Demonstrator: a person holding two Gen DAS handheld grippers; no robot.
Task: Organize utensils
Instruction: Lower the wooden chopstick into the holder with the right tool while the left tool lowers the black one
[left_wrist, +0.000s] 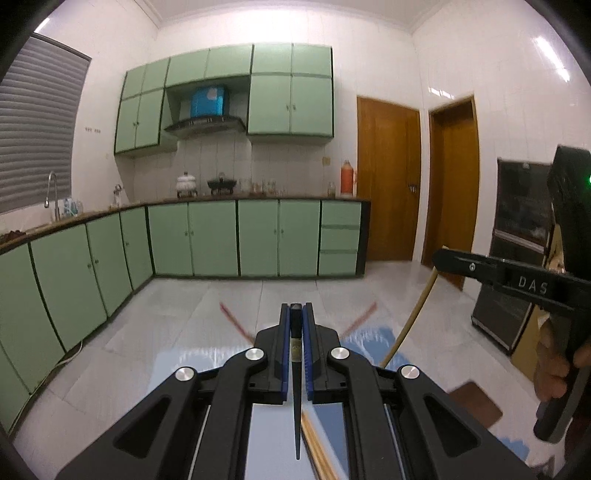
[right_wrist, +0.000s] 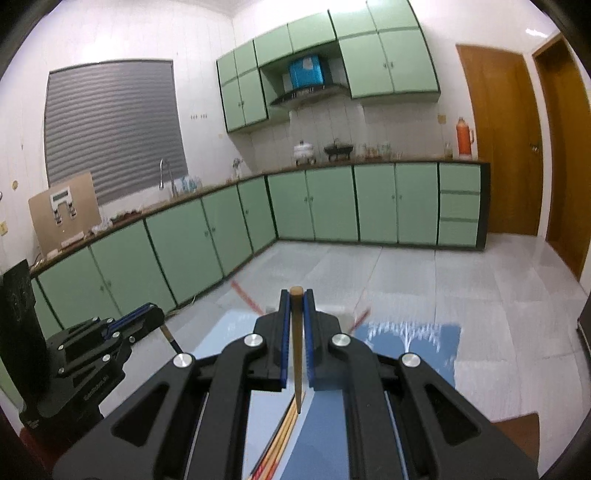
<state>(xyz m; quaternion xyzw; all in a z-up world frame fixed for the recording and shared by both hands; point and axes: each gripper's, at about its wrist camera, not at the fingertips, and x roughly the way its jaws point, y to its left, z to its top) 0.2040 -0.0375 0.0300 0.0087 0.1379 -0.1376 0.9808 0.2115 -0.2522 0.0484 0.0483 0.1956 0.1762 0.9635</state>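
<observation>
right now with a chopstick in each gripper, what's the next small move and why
Probably carry both across to the chopsticks lying below. The left gripper is shut on the black chopstick, the right gripper on the tan chopstick, both lifted clear; the chopsticks lying below look like a sensible place to group them.

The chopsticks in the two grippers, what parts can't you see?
- Black chopstick, left wrist view: sides hidden by the shut left gripper.
- Tan chopstick, right wrist view: sides hidden by the right gripper.
- Loose chopsticks below: blurred, cut off by the bottom edge.
</observation>
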